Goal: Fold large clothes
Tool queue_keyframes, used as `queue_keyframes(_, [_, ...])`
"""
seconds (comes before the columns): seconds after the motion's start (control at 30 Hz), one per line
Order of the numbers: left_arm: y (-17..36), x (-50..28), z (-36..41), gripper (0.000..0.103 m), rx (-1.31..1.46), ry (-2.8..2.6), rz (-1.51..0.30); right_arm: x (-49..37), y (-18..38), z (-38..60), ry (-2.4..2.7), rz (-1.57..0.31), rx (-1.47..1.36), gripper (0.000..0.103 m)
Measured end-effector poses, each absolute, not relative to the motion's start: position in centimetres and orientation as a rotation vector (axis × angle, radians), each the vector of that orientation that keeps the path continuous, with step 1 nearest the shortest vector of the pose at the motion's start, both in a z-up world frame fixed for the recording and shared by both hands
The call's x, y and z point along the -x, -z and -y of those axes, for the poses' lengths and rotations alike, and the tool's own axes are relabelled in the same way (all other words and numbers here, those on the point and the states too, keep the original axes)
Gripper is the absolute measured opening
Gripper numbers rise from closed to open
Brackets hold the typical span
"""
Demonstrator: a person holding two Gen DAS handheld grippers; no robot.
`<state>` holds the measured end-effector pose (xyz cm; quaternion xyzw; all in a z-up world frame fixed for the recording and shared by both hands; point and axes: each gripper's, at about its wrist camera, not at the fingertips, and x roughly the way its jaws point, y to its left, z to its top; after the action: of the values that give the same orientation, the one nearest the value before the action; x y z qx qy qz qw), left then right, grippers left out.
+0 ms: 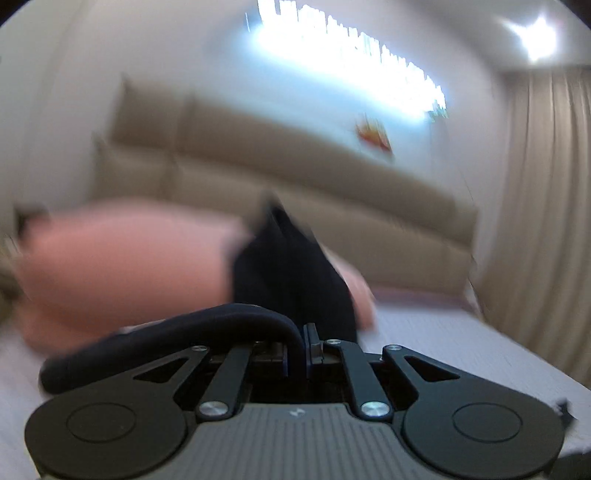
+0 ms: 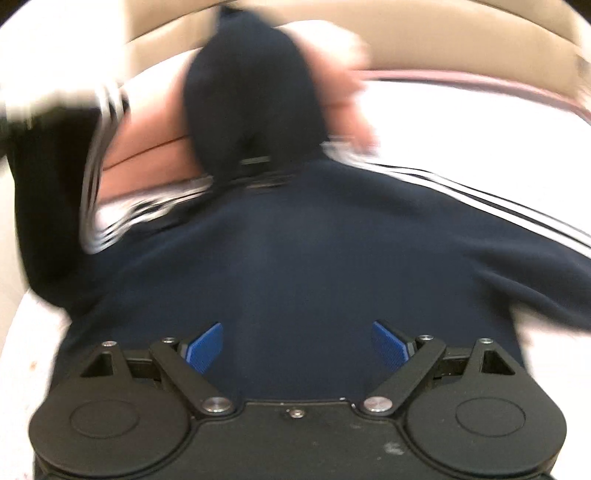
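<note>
Two views, both blurred. Left wrist: the left gripper [image 1: 303,347] is pinching its fingers together on a fold of the dark navy hooded sweatshirt with white sleeve stripes [image 1: 291,266], which is lying over a pink pillow [image 1: 118,266] on the white bed sheet [image 1: 461,354]. Right wrist: the right gripper [image 2: 295,345] is hovering with blue pads [image 2: 205,347] spread wide apart over the sweatshirt's [image 2: 295,266] back; beige padded headboard [image 2: 461,33] behind.
</note>
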<state>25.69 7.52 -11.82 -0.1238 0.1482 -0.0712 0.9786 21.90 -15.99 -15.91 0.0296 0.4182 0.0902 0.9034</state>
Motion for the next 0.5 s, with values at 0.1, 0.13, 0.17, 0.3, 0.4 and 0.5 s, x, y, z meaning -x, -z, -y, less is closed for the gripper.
queue_keyframes(0.1, [17.0,-28.6,-3.2,0.013,0.251,0.181,-0.47,-22.2,16.6,21.1,-0.112,-0.883,-0.147,0.103])
queue_keyframes(0.13, [19.1,-29.7,-2.1,0.018,0.249,0.198,-0.559,-22.4,16.7,22.2,-0.111,-0.897,-0.162,0.103])
queue_keyframes(0.17, [20.8,-30.4,-1.6,0.026,0.256,0.209,-0.64,-22.8,16.7,22.8,-0.113,-0.906,-0.166,0.103])
queue_keyframes(0.3, [22.5,-28.2,-2.6,0.058,0.377,0.261,-0.779,-25.3,15.5,21.3,-0.201,-0.881,-0.122,0.103])
queue_keyframes(0.4, [21.4,-24.7,-6.2,0.081,0.445,0.256,-0.769,-27.6,13.9,16.2,-0.341,-0.839,-0.03,0.103])
queue_keyframes(0.5, [19.7,-23.8,-12.7,0.081,0.515,0.17,-0.728,-29.2,13.3,8.6,-0.486,-0.798,0.106,0.103])
